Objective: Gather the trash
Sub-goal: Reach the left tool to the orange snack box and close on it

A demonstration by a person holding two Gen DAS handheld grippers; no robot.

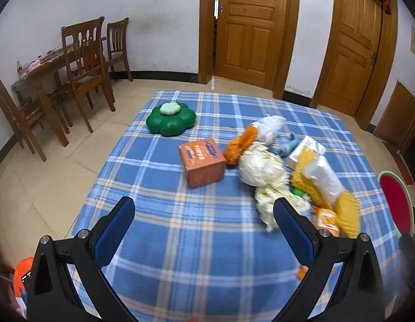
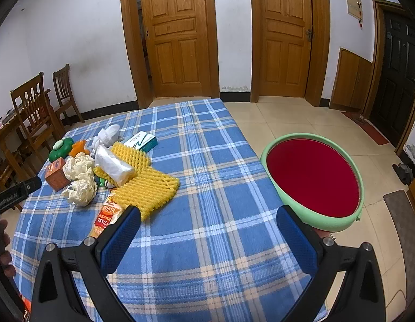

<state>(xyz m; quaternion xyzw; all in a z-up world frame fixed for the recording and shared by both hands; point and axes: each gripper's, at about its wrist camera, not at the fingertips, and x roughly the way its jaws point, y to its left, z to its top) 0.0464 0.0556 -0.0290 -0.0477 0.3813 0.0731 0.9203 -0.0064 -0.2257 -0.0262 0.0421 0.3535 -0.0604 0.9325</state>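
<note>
Left gripper point(image 1: 204, 209) spread wide, empty, above the plaid tabletop point(image 2: 207, 182). Further right, trash heaped together: orange box point(image 2: 55, 173), crumpled paper point(image 2: 80, 179), yellow foam netting point(image 2: 145, 187), a blurred wrapper point(image 2: 106, 214), perhaps a snack packet. Right gripper point(image 2: 208, 218) agape, holding nothing. Far right, red-lined green basin point(image 2: 314, 214) beside the tabletop.

The orange snack wrapper point(image 2: 106, 216) shows "151亿"; other print is too blurred to read.
</note>
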